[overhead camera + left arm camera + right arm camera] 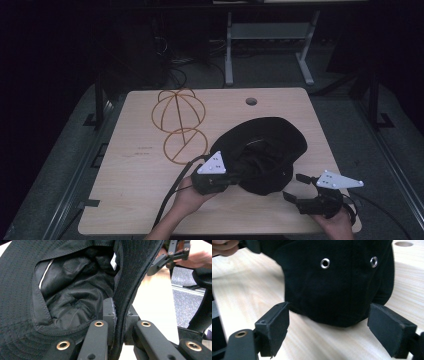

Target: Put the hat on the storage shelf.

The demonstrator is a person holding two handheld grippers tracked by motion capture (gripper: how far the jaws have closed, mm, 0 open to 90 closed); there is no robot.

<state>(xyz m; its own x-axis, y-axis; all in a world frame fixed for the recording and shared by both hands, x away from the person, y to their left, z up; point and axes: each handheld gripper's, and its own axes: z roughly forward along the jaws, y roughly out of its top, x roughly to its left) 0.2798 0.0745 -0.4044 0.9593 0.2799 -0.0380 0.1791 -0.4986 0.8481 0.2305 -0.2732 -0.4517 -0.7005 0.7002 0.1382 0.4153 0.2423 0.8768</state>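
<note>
Hat, black and floppy, is seen lying on a pale wooden table, just to the near right of a wire hat stand that rests on its side. The hat's brim is held by the left gripper, whose jaws are closed tight on the edge of the fabric; in the left gripper view the brim is seen pinched between the pads, with the dark lining of the crown open to the left of it. The right gripper is held near the hat's other side, its jaws spread wide and holding nothing. In the right gripper view the crown, with two metal eyelets, lies straight ahead between the open jaws, so the right gripper is judged best placed to take it.
</note>
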